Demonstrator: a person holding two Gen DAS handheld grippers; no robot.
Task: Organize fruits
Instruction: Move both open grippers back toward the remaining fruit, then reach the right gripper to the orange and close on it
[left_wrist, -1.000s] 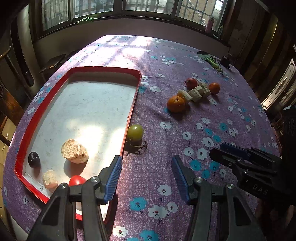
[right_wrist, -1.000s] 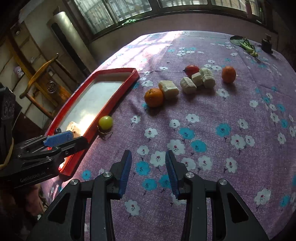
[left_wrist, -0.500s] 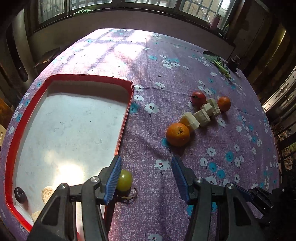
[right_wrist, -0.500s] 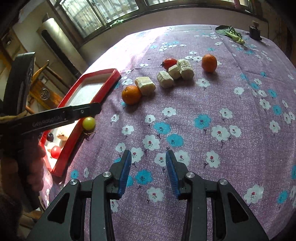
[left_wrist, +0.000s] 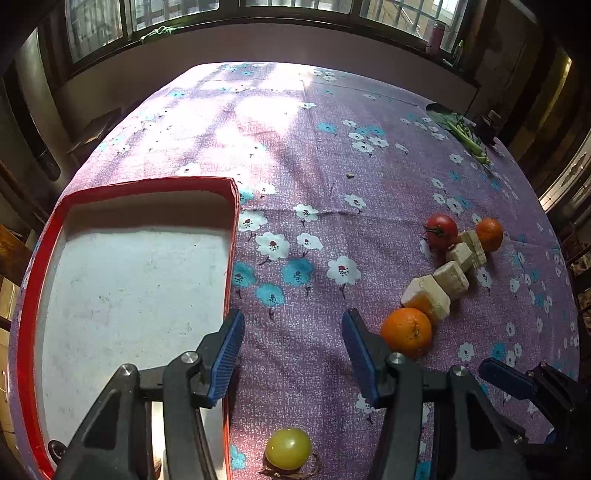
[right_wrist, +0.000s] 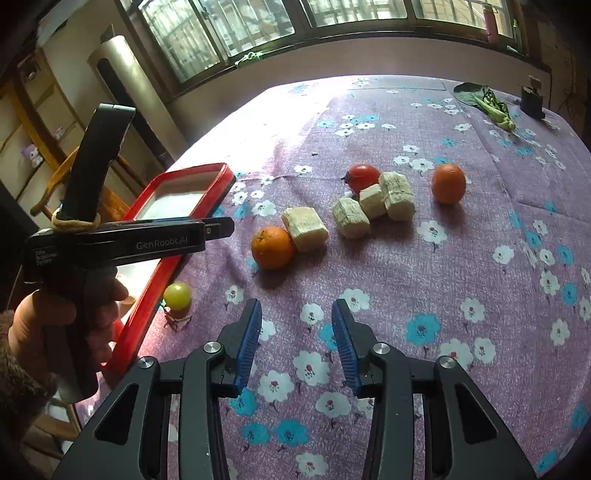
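- The left hand-held gripper (left_wrist: 291, 354) is hanging over the tabletop (left_wrist: 332, 166) with its jaws moderately wide and nothing between them.
- The right hand-held gripper (right_wrist: 295, 339) is gripping nothing either; its jaws have just been opening and are standing at a narrow-to-middling gap over bare cloth.
- The red tray (left_wrist: 231, 258) is lying just to the left of the left hand-held gripper, and a green grape (left_wrist: 288, 448) is sitting below its jaws, close beside the tray's rim but outside it.
- Ahead and to the right of both hand-held grippers, an orange (right_wrist: 273, 246), a tomato (right_wrist: 364, 177) and a second, smaller orange (right_wrist: 448, 183) are waiting on the cloth among pale cut blocks (right_wrist: 369, 206).
- Judging by this, the sorting is looking far from finished: four fruits are lying outside the tray, and the visible stretch of the tray is bare.
- The tray's near end is being hidden by the left hand-held gripper in its own view and by the hand (right_wrist: 62, 314) in the right view, so whatever is lying there is hard to make out; only a dark round edge and a sliver of red are peeking out.
- What the pale blocks are made of is not clear.
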